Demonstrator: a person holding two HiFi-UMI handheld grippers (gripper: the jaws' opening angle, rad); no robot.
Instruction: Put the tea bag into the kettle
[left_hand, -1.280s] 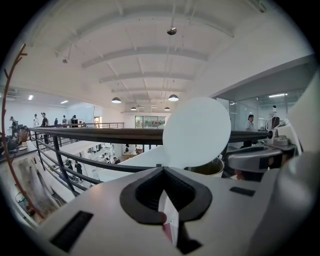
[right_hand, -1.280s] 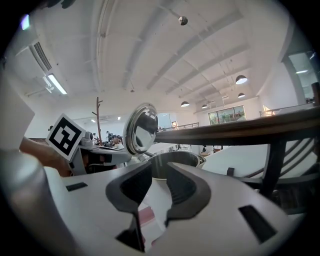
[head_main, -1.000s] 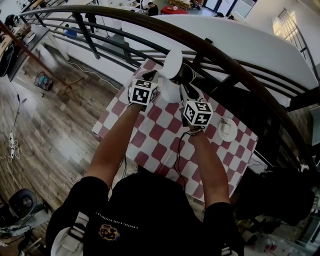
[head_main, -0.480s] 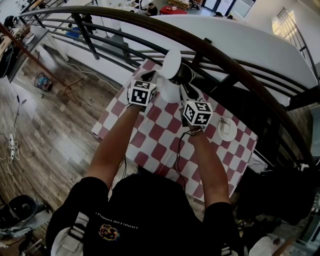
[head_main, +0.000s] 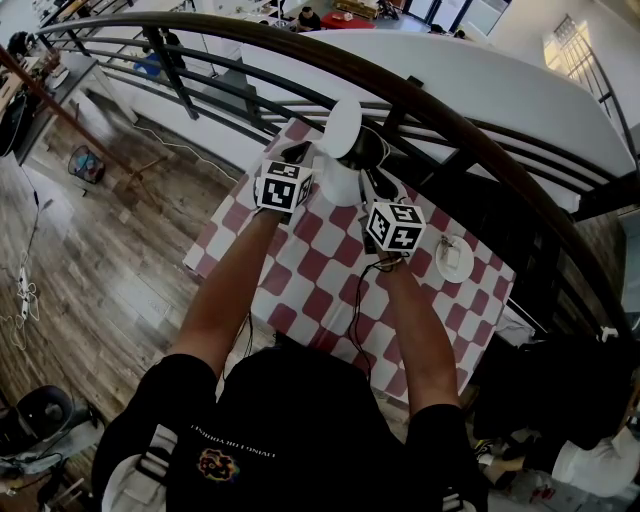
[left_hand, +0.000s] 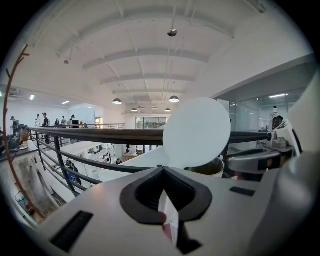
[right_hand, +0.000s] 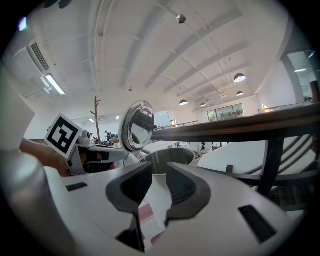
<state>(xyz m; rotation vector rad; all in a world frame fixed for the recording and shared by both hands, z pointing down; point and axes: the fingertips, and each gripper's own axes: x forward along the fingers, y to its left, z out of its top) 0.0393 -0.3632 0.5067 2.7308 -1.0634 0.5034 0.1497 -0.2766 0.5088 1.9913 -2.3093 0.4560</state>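
The white kettle (head_main: 343, 180) stands at the far edge of the checked table with its round lid (head_main: 343, 127) tipped up. In the right gripper view its steel mouth (right_hand: 167, 156) lies just beyond my jaws, the mirrored lid (right_hand: 137, 126) above it. My right gripper (right_hand: 152, 182) is shut on a white and pink tea bag packet (right_hand: 156, 202). My left gripper (left_hand: 167, 200) is shut on a thin white and pink slip (left_hand: 170, 220) and sits close before the lid (left_hand: 196, 132). Both grippers (head_main: 305, 158) (head_main: 368, 188) hover side by side at the kettle.
A dark handrail (head_main: 470, 130) with bars runs right behind the kettle, with a drop beyond it. A small white saucer (head_main: 455, 258) lies on the red and white tablecloth (head_main: 300, 290) to the right of my right hand.
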